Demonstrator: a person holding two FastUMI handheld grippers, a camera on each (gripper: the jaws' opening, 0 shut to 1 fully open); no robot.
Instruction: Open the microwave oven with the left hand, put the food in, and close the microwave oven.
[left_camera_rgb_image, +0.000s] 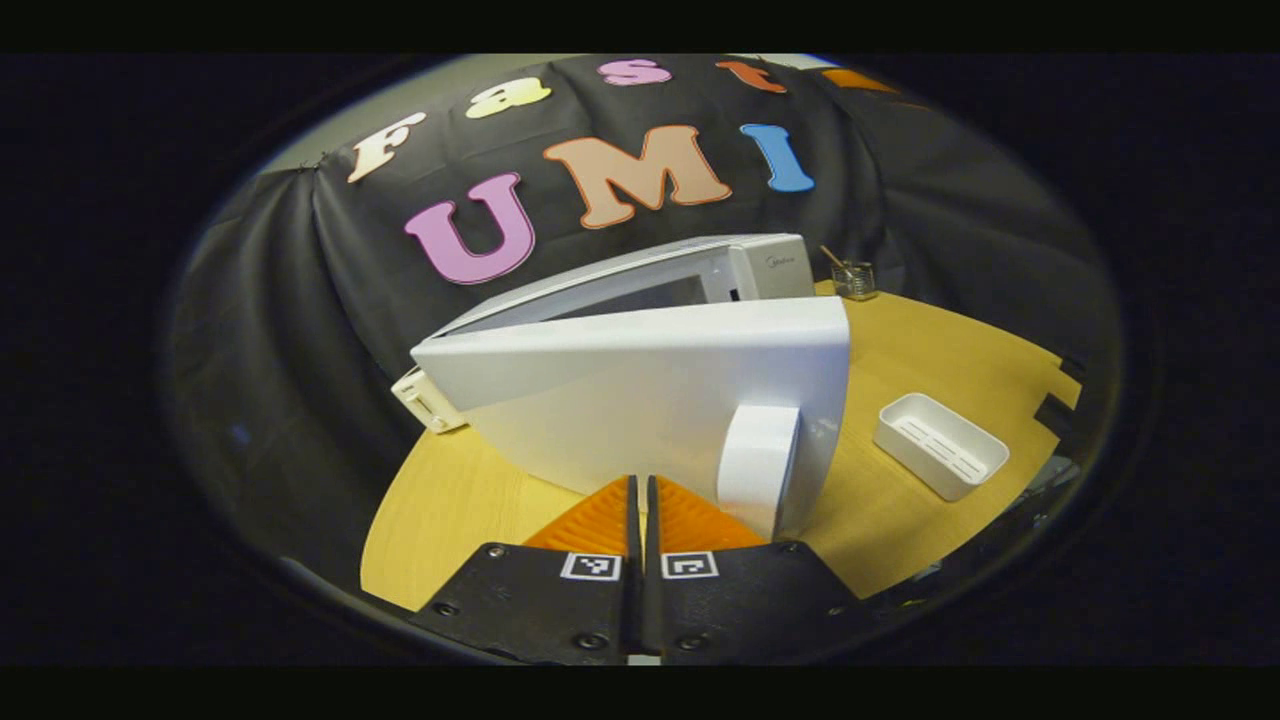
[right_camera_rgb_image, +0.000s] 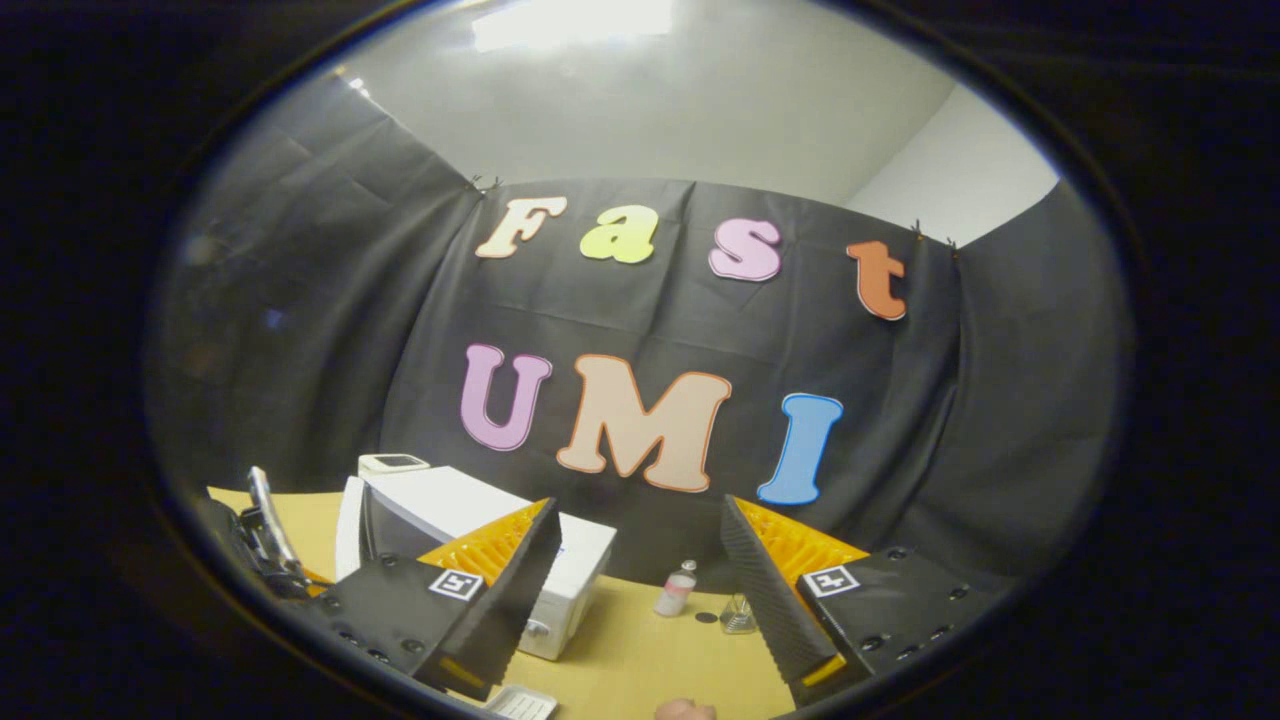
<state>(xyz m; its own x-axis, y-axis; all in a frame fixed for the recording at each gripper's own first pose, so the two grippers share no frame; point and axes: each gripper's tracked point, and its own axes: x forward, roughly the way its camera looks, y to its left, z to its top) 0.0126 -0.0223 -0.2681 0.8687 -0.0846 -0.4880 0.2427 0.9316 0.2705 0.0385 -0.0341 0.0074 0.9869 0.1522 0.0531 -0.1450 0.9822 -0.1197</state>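
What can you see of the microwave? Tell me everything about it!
The microwave is a white box that looks like smooth plastic or painted metal, standing on the yellowish wooden table in front of the black cloth wall. Its door is swung partly open, so a slice of the dim inside shows behind it. The door has a chunky white handle near its free edge. The left tool, fingers together, sits right at the door's lower edge beside the handle; whether it touches is unclear.

Each gripper carries two wedge-shaped fingers with ribbed inner faces, mounted on flat dark plates. The left gripper (left_camera_rgb_image: 641, 500) and the right gripper (right_camera_rgb_image: 640, 570) each bear a square black-and-white marker per plate. Round screw heads line the plate edges.
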